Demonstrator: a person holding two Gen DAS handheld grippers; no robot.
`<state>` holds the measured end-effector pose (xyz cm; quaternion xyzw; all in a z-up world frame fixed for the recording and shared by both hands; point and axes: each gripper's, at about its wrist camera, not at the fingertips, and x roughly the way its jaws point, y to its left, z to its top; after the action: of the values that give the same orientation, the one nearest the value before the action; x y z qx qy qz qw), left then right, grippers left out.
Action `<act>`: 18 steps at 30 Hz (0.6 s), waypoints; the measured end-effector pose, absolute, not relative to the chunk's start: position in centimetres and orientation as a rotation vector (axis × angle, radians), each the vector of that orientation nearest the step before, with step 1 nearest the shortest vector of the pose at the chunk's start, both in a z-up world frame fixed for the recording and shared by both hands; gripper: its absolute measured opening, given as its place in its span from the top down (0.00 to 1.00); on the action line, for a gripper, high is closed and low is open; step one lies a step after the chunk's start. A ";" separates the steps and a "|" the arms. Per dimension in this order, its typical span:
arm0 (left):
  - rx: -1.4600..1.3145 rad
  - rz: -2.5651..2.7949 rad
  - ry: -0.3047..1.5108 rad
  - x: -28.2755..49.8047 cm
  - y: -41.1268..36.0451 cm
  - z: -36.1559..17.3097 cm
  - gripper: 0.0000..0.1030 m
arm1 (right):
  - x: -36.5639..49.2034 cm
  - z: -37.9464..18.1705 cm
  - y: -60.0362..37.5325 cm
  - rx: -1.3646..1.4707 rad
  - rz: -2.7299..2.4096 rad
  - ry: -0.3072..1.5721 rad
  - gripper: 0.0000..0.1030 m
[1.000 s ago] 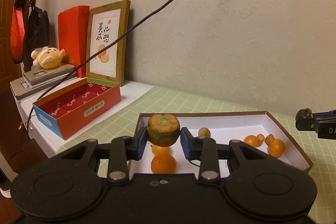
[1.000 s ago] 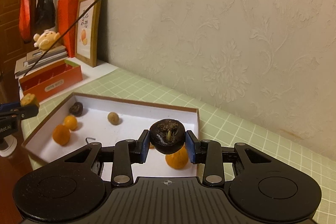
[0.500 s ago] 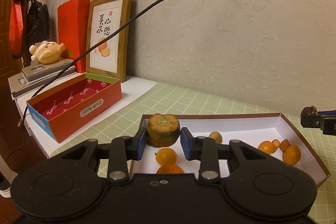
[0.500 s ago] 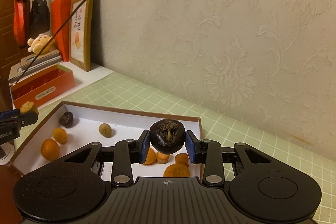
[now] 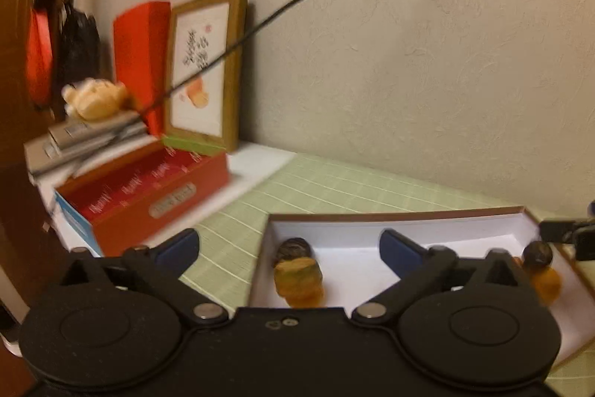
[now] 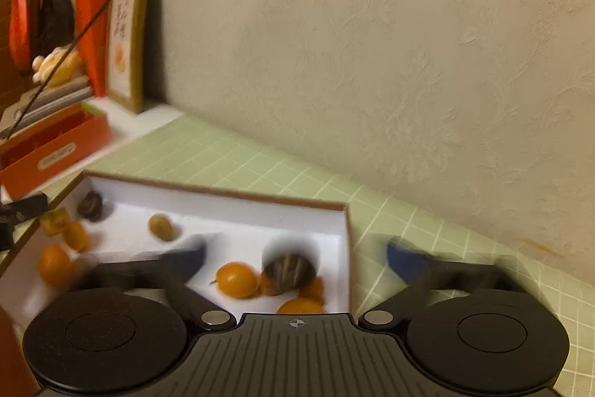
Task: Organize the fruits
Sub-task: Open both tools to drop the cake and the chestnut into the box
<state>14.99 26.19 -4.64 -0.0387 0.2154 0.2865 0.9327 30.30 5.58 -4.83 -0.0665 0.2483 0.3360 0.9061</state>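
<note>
Both claws have just been opening and now stand wide with nothing between the pads: the left gripper [image 5: 289, 246] over the white tray's [image 5: 372, 237] near-left corner, the right gripper [image 6: 295, 257] over its far-right corner. A green-orange fruit [image 5: 297, 279] lies in the tray, its flat cut face tilted upward; a dark round fruit [image 6: 290, 272] sits among small oranges [image 6: 237, 279] (both blurred). Beyond, a red box [image 5: 156, 196] bears an unreadable label, and a framed picture [image 5: 204, 66] leans on the patterned wall above the green checked tabletop [image 6: 260, 166].
</note>
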 end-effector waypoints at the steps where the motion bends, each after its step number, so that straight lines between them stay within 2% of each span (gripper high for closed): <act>1: -0.084 0.581 0.442 14.9 26.3 -4.7 0.06 | 30.5 -5.1 5.7 -0.143 0.689 0.514 0.00; 18: -0.103 0.537 0.467 15.4 26.0 -4.7 0.06 | 30.2 -5.1 6.1 -0.131 0.730 0.532 0.00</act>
<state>15.40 26.03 -4.74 -0.0502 0.2284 0.2629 0.9361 30.15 6.07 -5.09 -0.0632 0.2570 0.3523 0.8977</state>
